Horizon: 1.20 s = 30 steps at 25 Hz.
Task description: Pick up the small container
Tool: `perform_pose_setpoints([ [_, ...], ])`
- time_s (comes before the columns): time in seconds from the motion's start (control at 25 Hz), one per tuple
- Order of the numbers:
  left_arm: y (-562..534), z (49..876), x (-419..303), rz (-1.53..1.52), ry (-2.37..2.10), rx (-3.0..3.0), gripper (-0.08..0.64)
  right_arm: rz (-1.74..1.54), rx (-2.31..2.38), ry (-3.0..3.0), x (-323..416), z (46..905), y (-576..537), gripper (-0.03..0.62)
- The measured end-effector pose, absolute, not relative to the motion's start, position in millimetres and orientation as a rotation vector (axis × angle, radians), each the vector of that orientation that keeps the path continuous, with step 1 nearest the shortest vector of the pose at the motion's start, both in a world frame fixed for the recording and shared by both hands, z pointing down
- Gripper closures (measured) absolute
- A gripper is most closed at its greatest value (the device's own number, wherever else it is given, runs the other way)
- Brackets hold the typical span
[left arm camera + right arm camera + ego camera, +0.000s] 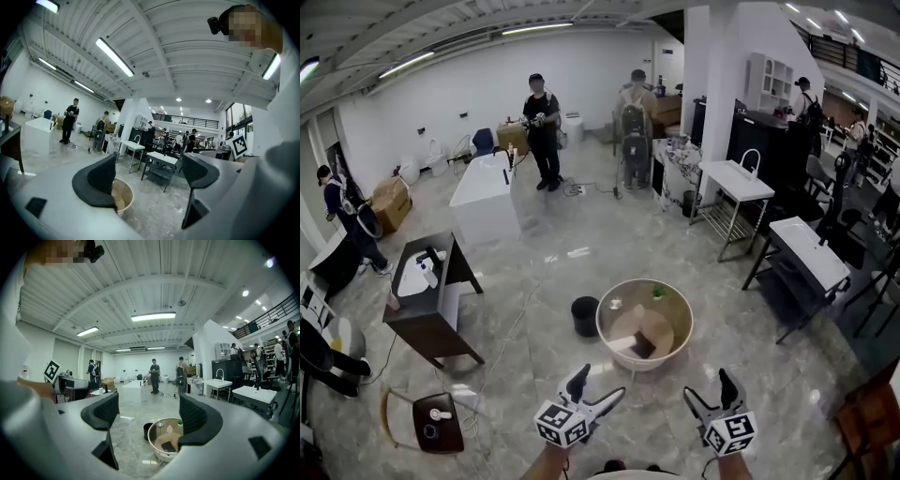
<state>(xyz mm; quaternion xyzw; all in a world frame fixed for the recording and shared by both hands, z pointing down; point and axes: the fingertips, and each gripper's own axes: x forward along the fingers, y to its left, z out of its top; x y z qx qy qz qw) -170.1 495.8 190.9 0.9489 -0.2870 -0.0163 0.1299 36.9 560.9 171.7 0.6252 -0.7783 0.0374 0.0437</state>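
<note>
Head view, tub: I see a round pale tub on the floor at lower centre, with a black bin just beside its left side.
Head view, small container: I take it to be the little pale thing inside the tub near the upper-left rim. It is too small for me to be sure. A green item and a sheet of cardboard lie in there too.
Head view, left claw: bottom edge, left of centre, jaws wide, nothing in them, well short of the tub.
Head view, right claw: bottom edge, right of centre, also wide and empty.
Left gripper view, left claw: the jaws stand far apart with only floor and distant furniture between them. The tub peeks out behind the left pad at lower left, so this claw aims off to its side.
Right gripper view, right claw: gaping and empty. The tub sits low in the gap, toward the right pad.
Right gripper view, small container: at the tub's far-left inside.
Step in hand: the approach. I judge the right claw better lined up, so I would lead with it.
How to do it well: I would keep the jaws wide, tip the claw downward over the rim and centre the container in the gap. I would close only once both pads flank it, staying clear of the cardboard and the wall.
</note>
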Motion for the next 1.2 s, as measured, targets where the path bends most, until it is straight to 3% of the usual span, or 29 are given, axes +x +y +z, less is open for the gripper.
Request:
perform_pose_setpoints([
  [0.64, 483, 207, -189, -0.036, -0.823, 2.737, 0.098, 0.142, 1.934, -2.349, 20, 186, 558, 0.175],
  [1.2, 414, 225, -158, 0.006, -0.854, 2.687, 0.098, 0.209, 1.880, -2.374, 50, 205, 476, 0.175],
])
